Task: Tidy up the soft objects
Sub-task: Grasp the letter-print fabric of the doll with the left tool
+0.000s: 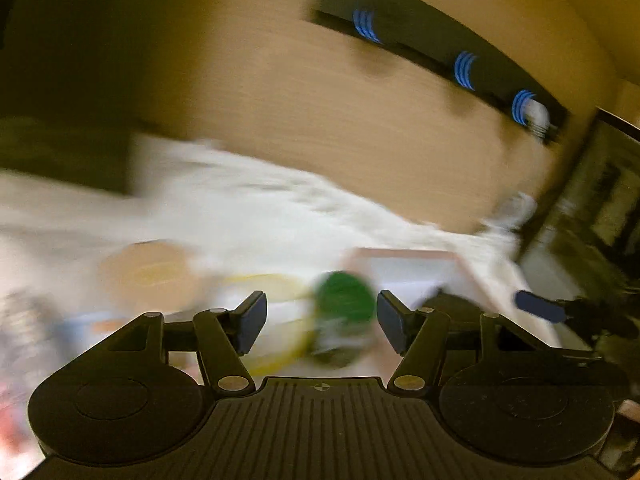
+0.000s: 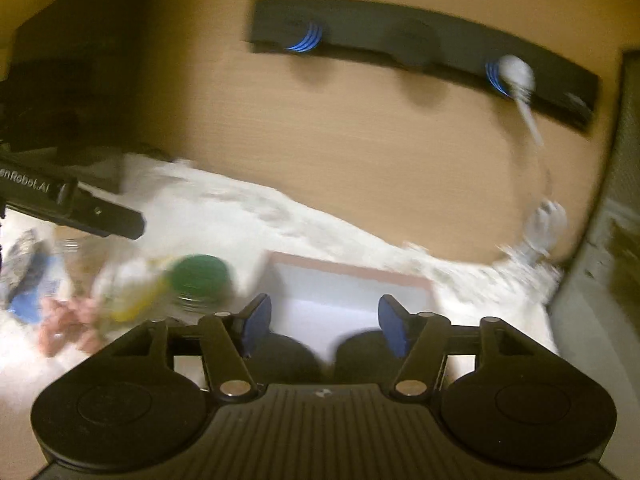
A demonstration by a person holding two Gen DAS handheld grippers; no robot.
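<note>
left gripper (image 1: 322, 316) and right gripper (image 2: 325, 322), jaws released and empty, above white bed (image 2: 248, 220); blurred soft objects (image 2: 120, 292) lie left of white box (image 2: 344, 292); green lid (image 1: 346, 296) near them.

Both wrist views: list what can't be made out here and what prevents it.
- Green round object, left wrist view: motion blur hides what it is.
- Pink and blue soft items, right wrist view: smeared, so type and count are unclear.
- White tray, right wrist view: its near part is hidden behind the right gripper.
- Yellow ring-like shape, left wrist view: blurred and partly behind the left gripper.
</note>
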